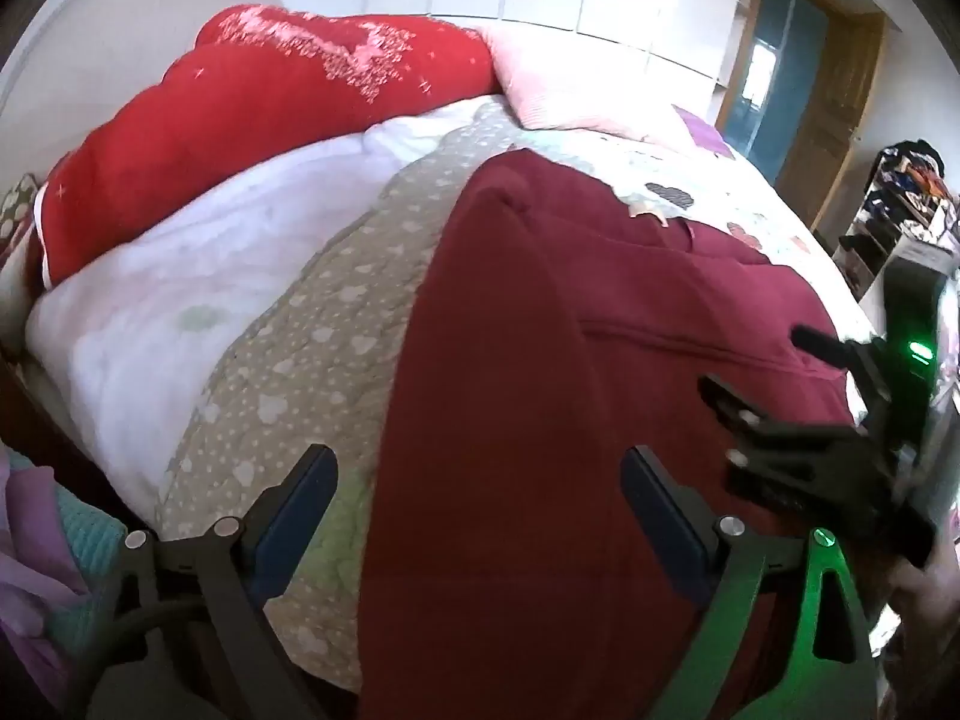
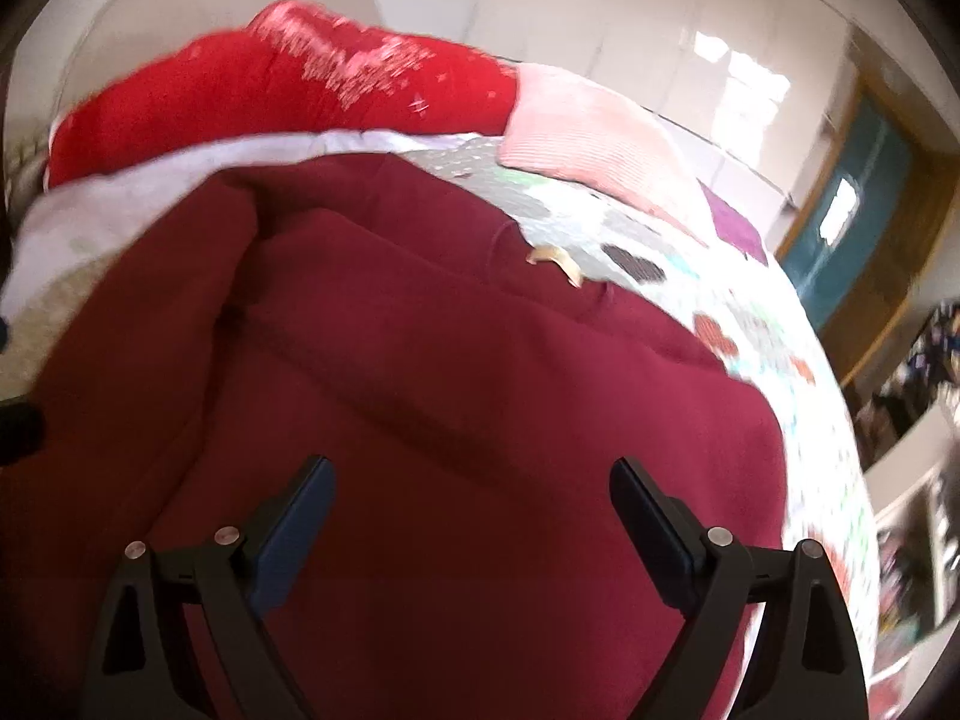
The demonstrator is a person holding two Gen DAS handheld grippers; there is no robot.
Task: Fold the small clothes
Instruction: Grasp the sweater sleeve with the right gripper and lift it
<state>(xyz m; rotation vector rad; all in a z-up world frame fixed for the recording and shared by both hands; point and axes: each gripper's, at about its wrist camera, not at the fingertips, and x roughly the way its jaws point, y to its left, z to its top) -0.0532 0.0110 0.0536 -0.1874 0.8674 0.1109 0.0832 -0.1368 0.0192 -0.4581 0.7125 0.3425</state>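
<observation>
While the dark red garment (image 1: 600,420) is lying spread across the patterned quilt (image 1: 336,324) on the bed, both grippers are hanging above its near part. In the left wrist view, the left gripper (image 1: 477,516) is showing its 2 fingers spread wide apart with nothing between them; one finger is sitting over the quilt's grey, cloud-printed strip and the other over the garment. The right gripper (image 1: 798,414) is appearing at that view's right edge, just above the cloth, with a green light glowing on its body. In the right wrist view, which is somewhat blurred, the right gripper (image 2: 471,522) is likewise gaping wide and gripping nothing, both fingers poised over the garment (image 2: 480,372). A small tan label (image 2: 555,261) is showing at the garment's far edge. Beyond it, a bright red blanket (image 1: 270,120) and a pink pillow (image 1: 576,84) are resting near the white headboard (image 1: 120,30). A wooden-framed door (image 1: 798,90) is standing at the far right.
</observation>
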